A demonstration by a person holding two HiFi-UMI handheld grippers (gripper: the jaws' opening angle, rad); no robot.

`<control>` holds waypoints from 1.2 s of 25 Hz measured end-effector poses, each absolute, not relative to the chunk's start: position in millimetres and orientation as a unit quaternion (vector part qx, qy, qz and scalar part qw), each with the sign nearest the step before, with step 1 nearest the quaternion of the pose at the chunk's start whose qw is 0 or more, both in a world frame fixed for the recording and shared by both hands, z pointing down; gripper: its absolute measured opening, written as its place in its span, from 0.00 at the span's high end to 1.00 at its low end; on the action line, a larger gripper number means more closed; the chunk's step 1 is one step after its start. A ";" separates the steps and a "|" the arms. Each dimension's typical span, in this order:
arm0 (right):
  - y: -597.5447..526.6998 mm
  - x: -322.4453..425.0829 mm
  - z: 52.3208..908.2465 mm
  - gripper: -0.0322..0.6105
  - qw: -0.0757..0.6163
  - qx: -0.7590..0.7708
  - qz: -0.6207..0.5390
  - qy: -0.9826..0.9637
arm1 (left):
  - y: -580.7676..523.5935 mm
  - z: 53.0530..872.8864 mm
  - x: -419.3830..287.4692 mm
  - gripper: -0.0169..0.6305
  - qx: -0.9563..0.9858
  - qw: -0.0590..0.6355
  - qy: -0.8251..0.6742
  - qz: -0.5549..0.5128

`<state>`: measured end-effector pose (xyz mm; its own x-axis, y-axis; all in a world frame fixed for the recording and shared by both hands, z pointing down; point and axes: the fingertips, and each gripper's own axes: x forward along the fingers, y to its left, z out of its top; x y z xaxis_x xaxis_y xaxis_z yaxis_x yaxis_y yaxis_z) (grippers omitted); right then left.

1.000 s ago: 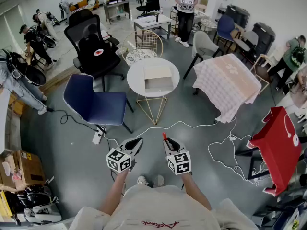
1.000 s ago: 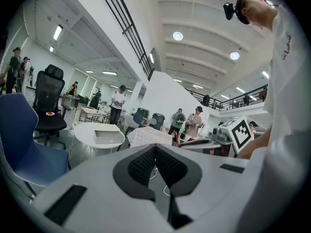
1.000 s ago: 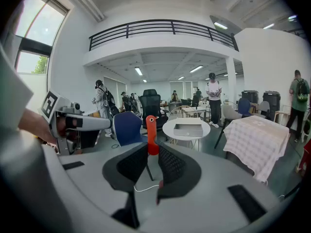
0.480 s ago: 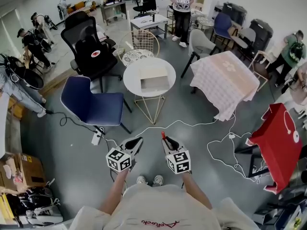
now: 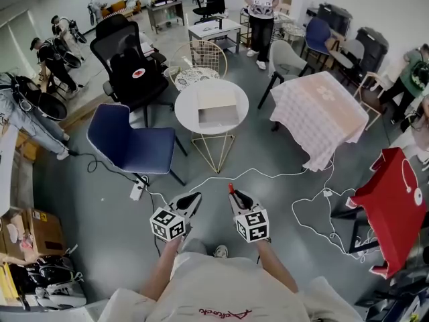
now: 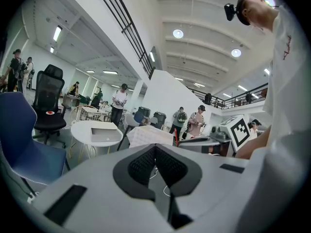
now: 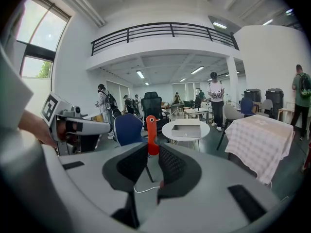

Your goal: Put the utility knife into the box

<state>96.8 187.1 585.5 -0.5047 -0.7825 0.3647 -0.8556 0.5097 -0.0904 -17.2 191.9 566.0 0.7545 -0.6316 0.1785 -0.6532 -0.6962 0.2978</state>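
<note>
My right gripper point(image 5: 236, 195) is shut on an orange-red utility knife point(image 7: 151, 135), whose handle sticks up out of the pads with its tip point(image 5: 230, 188) pointing forward. The open white box point(image 5: 217, 115) lies on a small round white table point(image 5: 188, 104) some way ahead of me; the right gripper view also has the box point(image 7: 186, 130) beyond the knife. My left gripper point(image 5: 190, 202) is held beside the right one, its pads point(image 6: 167, 165) pressed together with nothing between them. In the left gripper view the box point(image 6: 104, 138) appears on the table at left.
A blue chair point(image 5: 127, 141) stands left of the round table, a black office chair point(image 5: 131, 69) behind it. A table with a checked cloth point(image 5: 316, 114) is to the right, a red stand point(image 5: 389, 203) farther right. White cables point(image 5: 281, 177) trail over the floor ahead. Several people stand around the room.
The whole scene has shifted slightly in the head view as I move; both grippers keep their pose side by side and the knife stays gripped.
</note>
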 end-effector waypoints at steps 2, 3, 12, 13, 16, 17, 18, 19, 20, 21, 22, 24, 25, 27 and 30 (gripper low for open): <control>188.5 100.2 588.6 0.83 0.141 0.475 0.133 -0.858 | 193.5 568.0 -13.6 0.96 0.920 0.174 -0.351 0.032; 188.3 101.2 589.7 0.83 0.141 0.474 0.133 -0.859 | 193.1 568.6 -12.8 0.96 0.919 0.173 -0.352 0.032; 175.9 105.2 593.5 0.82 0.146 0.471 0.128 -0.860 | 178.0 572.7 -10.7 0.96 0.917 0.176 -0.356 0.027; 174.1 105.6 593.0 0.83 0.147 0.471 0.126 -0.861 | 175.4 573.2 -9.8 0.96 0.917 0.177 -0.355 0.027; 168.4 107.3 594.3 0.83 0.151 0.471 0.123 -0.860 | 167.7 575.3 -6.6 0.96 0.919 0.178 -0.352 0.026; 165.5 108.5 595.1 0.82 0.151 0.472 0.123 -0.860 | 164.5 576.0 -5.1 0.96 0.920 0.177 -0.350 0.025; 161.9 109.9 595.9 0.83 0.151 0.473 0.123 -0.859 | 161.0 576.5 -3.6 0.96 0.920 0.176 -0.348 0.025; 158.0 111.0 596.6 0.83 0.151 0.475 0.122 -0.859 | 157.2 577.0 -2.4 0.96 0.921 0.175 -0.346 0.024; 154.1 111.7 597.4 0.83 0.150 0.476 0.122 -0.858 | 153.4 577.5 -1.7 0.96 0.922 0.175 -0.345 0.024; 150.1 111.9 598.0 0.83 0.150 0.477 0.122 -0.858 | 149.1 578.0 -1.6 0.96 0.922 0.174 -0.344 0.024; 145.7 111.5 598.3 0.83 0.150 0.477 0.121 -0.857 | 144.2 578.5 -2.0 0.96 0.923 0.174 -0.344 0.024; 136.4 110.3 598.0 0.83 0.151 0.478 0.117 -0.857 | 133.6 579.4 -2.6 0.96 0.923 0.175 -0.342 0.024; 131.7 110.0 597.7 0.83 0.152 0.478 0.116 -0.857 | 128.2 579.9 -2.1 0.96 0.923 0.175 -0.341 0.025; 121.0 109.5 597.8 0.83 0.151 0.481 0.114 -0.856 | 116.1 581.1 -0.9 0.96 0.925 0.174 -0.336 0.026; 101.8 107.7 600.3 0.82 0.153 0.484 0.115 -0.854 | 94.3 582.5 0.2 0.96 0.928 0.173 -0.328 0.027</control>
<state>107.7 101.8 600.3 -0.4842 -0.7919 0.3720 -0.8620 0.5046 -0.0480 0.2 94.3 582.5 0.7831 -0.5999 0.1642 -0.6187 -0.7244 0.3041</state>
